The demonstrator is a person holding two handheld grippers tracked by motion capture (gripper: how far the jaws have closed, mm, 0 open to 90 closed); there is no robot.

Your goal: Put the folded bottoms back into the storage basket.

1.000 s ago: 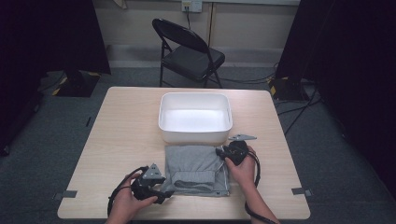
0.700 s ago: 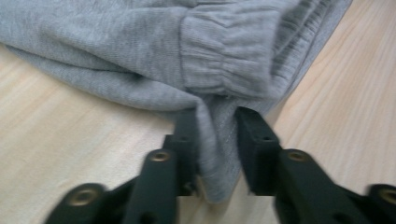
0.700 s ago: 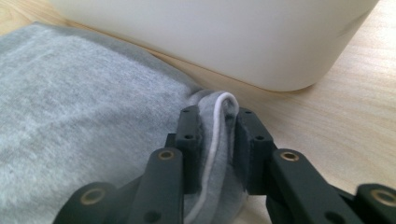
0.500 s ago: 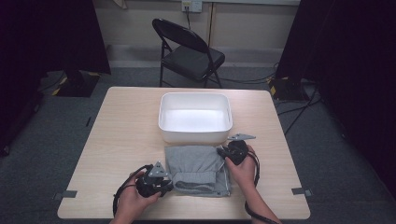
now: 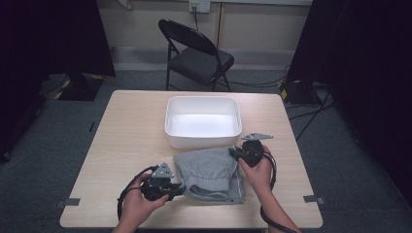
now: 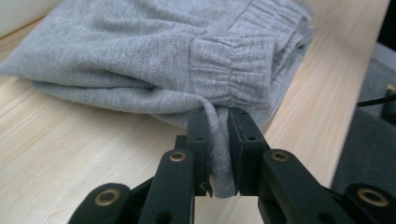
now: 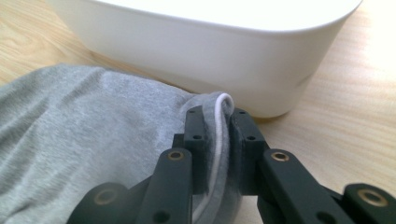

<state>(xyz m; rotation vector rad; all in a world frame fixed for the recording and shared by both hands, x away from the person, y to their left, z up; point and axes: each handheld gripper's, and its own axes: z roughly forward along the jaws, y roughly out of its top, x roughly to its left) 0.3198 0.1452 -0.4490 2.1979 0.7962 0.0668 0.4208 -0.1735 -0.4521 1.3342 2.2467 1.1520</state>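
A folded grey sweat garment [image 5: 209,174] lies on the wooden table just in front of a white bin [image 5: 203,121]. My left gripper [image 5: 179,188] is at its near left corner, shut on a fold of the grey fabric [image 6: 218,154] below a ribbed cuff [image 6: 231,70]. At the far right corner my right gripper [image 5: 233,153] is shut on the garment's edge [image 7: 215,140], close to the bin's wall [image 7: 201,56].
The table [image 5: 126,126] has bare wood to the left and right of the bin. A black folding chair [image 5: 194,53] stands behind the table. Cables lie on the carpet at the back right. The table's right edge [image 6: 359,93] is close to the garment.
My left gripper has slid right along the table's front part and shut on the garment's near left corner. The right gripper has stayed on the far right corner.
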